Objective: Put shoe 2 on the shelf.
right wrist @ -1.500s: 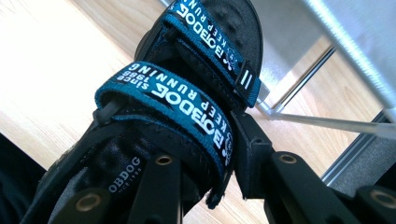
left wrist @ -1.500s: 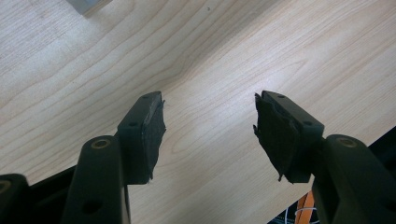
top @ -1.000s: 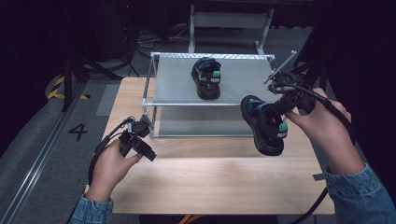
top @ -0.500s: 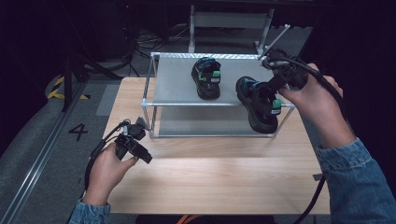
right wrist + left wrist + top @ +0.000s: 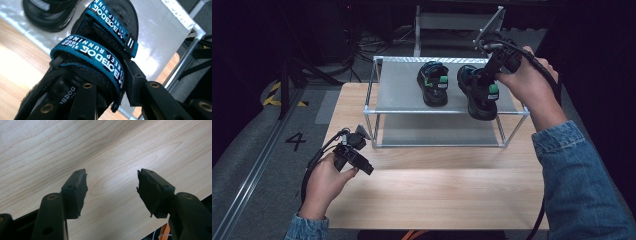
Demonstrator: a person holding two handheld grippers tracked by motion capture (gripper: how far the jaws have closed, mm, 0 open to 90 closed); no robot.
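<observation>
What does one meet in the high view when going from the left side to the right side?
Left gripper over the table → left post of the metal rack → sandal standing on the rack's top shelf → second sandal, held by the right gripper → denim sleeve.

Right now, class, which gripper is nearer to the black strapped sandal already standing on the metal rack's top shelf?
Right. The right gripper, clamped on a second sandal, hangs just beside the standing sandal. The left gripper waits open over the wooden table, well in front of the rack.
</observation>
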